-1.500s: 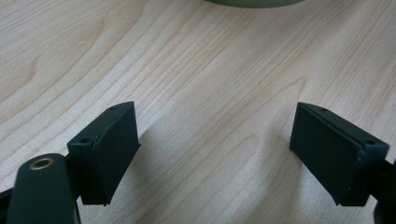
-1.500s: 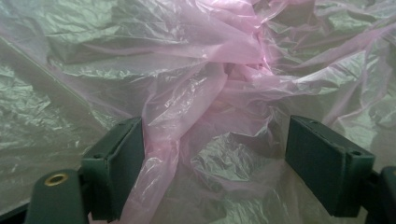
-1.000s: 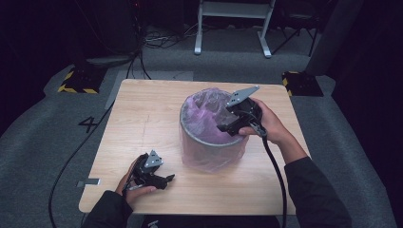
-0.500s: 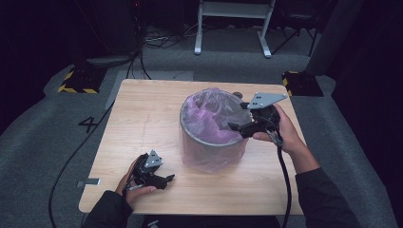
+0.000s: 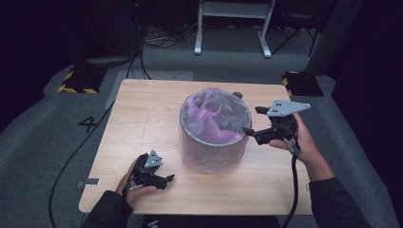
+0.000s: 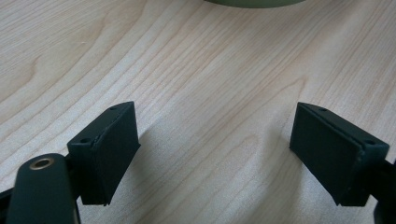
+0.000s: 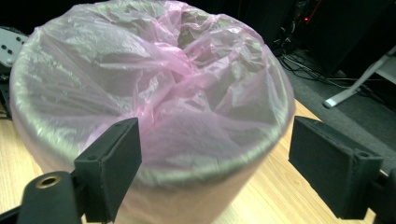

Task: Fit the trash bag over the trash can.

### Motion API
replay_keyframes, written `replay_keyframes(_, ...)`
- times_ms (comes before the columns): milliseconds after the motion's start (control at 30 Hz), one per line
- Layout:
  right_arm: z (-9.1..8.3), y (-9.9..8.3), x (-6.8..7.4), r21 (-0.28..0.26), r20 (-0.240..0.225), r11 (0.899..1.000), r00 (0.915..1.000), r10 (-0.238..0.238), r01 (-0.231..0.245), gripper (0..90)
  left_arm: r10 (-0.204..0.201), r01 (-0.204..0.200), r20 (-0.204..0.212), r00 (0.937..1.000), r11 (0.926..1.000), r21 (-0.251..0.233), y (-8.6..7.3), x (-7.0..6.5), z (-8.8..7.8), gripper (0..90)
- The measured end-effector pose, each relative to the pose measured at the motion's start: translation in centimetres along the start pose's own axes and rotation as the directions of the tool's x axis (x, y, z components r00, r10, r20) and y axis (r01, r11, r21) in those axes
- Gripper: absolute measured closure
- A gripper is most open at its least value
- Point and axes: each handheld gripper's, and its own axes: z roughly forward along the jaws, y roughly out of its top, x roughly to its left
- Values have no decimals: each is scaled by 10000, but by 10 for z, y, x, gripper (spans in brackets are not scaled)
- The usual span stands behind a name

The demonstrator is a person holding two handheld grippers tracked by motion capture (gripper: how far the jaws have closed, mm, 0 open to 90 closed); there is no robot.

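Bin (image 5: pixel 214 142) holds a pink liner (image 7: pixel 187 93), seemingly otherwise empty inside.

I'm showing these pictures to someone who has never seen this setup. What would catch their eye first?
Most striking is the round bin at the middle of the wooden table, lined with a crumpled pink plastic bag folded over its rim. The right gripper hangs open beside the bin's right side, its jaws pointing at the rim. The left gripper rests open near the table's front edge, nothing between its jaws.
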Motion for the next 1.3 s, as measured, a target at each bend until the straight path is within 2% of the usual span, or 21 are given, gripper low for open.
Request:
replay_keyframes(267,-17,-14,4,-49,77,10000,10000,3,-2,165,0,0,-8,10000,10000,0,0,0,0,150)
replay_keyframes(367,-18,-21,6,136,43,9999,10000,-15,15,165,-2,2,1,10000,10000,-1,0,0,0,150)
replay_keyframes(600,-18,-37,7,597,302,9982,9995,-102,84,165,-5,5,3,10000,10000,-2,0,0,0,150)
replay_keyframes(800,-17,-53,5,944,434,9955,9990,49,-89,166,-5,5,3,10000,10000,-2,0,0,0,150)
replay_keyframes(1000,-10,-71,5,1586,497,9872,9987,73,-151,165,12,-12,9,10000,10000,-22,0,0,0,149)
replay_keyframes(1300,3,-99,3,2512,856,9675,9963,85,-299,166,4,-4,10,10000,10000,-14,0,0,0,149)
